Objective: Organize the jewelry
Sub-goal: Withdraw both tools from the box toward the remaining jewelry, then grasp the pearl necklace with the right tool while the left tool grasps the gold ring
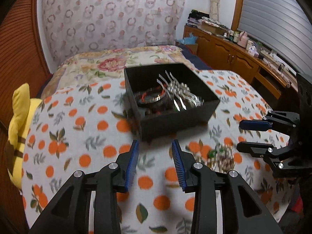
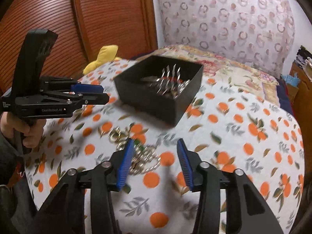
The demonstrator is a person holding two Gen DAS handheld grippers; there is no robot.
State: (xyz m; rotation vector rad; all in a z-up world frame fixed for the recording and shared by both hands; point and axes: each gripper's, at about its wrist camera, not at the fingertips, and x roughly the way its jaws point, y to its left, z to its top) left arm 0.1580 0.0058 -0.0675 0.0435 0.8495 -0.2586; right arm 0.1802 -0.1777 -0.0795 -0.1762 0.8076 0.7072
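Right wrist view, right gripper (image 2: 156,146) fingers parted, empty, above jewelry pile (image 2: 143,159), left gripper (image 1: 155,146) likewise.

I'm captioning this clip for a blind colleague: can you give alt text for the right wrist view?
The right gripper hangs with open jaws over a loose pile of chains and rings on an orange-print blanket. Beyond it stands a black box holding silver hair clips, and the left gripper, held in a hand, reaches in from the left.
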